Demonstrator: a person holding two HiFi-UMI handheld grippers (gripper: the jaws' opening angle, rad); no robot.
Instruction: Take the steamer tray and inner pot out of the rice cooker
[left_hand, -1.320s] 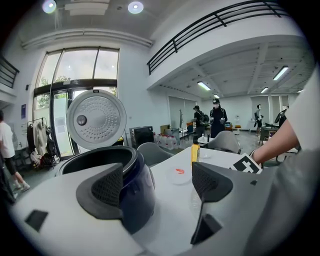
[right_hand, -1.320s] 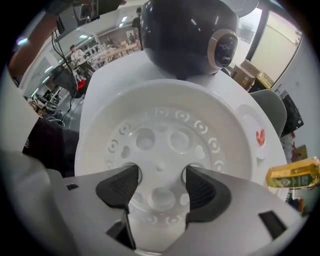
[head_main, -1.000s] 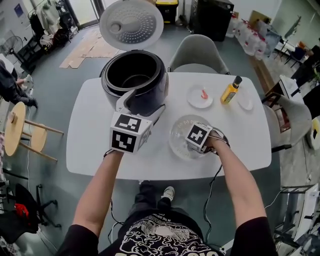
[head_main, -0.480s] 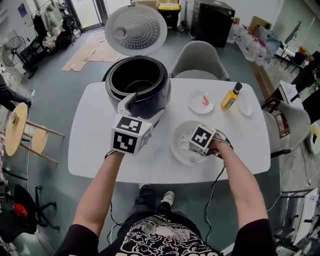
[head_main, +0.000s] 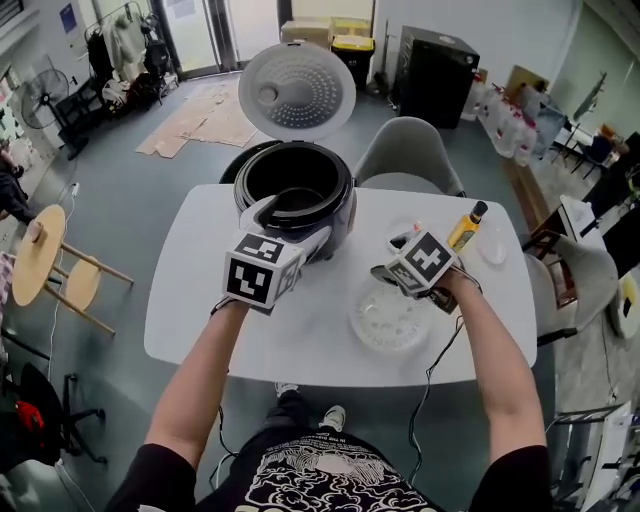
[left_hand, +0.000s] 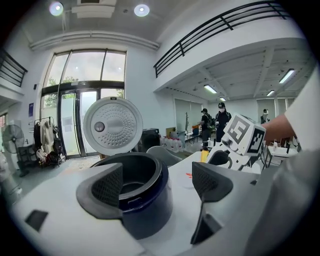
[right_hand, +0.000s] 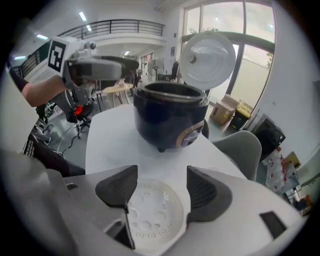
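The dark rice cooker (head_main: 296, 205) stands at the table's far side with its white lid (head_main: 297, 90) tipped up. The dark inner pot (head_main: 292, 183) sits inside it. The clear steamer tray (head_main: 392, 318) lies flat on the table, to the right of the cooker. My right gripper (head_main: 392, 255) hangs open above the tray's far edge; in the right gripper view the tray (right_hand: 152, 215) shows below the spread jaws, untouched. My left gripper (head_main: 290, 222) is open just in front of the cooker (left_hand: 135, 200), with its jaws level with the rim and holding nothing.
A yellow bottle (head_main: 463, 225) and a small white plate (head_main: 492, 238) stand at the table's far right. A grey chair (head_main: 408, 150) is behind the white table (head_main: 200, 300). A wooden stool (head_main: 40, 262) is on the floor at the left.
My right gripper has lifted off the steamer tray and moved up and away from me, leaving the tray on the table. My left gripper has risen a little near the cooker.
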